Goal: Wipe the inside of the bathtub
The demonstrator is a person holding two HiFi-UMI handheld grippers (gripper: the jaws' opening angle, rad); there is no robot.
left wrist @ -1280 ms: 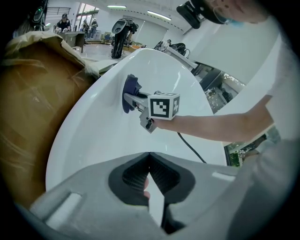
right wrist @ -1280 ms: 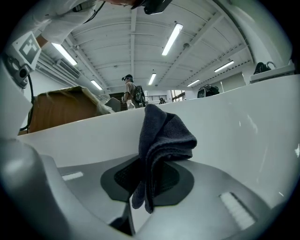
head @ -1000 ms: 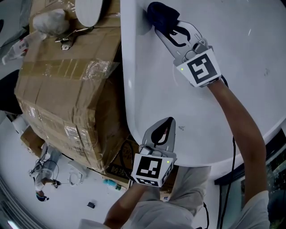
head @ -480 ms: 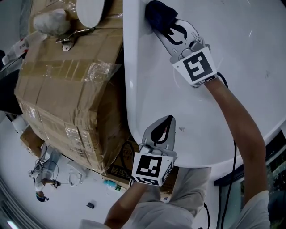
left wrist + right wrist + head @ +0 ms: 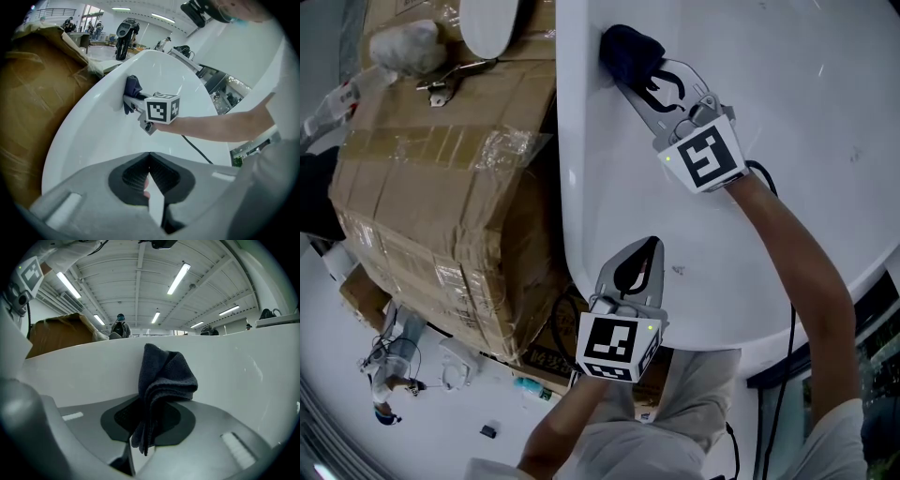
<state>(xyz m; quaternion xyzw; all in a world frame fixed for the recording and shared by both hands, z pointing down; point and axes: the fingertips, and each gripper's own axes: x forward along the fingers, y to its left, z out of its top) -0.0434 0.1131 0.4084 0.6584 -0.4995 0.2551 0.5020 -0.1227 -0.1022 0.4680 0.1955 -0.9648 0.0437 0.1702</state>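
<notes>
right hand-held gripper pinches the dark cloth against the bathtub wall (hanging folds show only in the right gripper view); left hand-held gripper clenched empty by the bathtub rim

Warehouse-like hall: long ceiling strip lights, big taped cardboard box beside a white bathtub
</notes>
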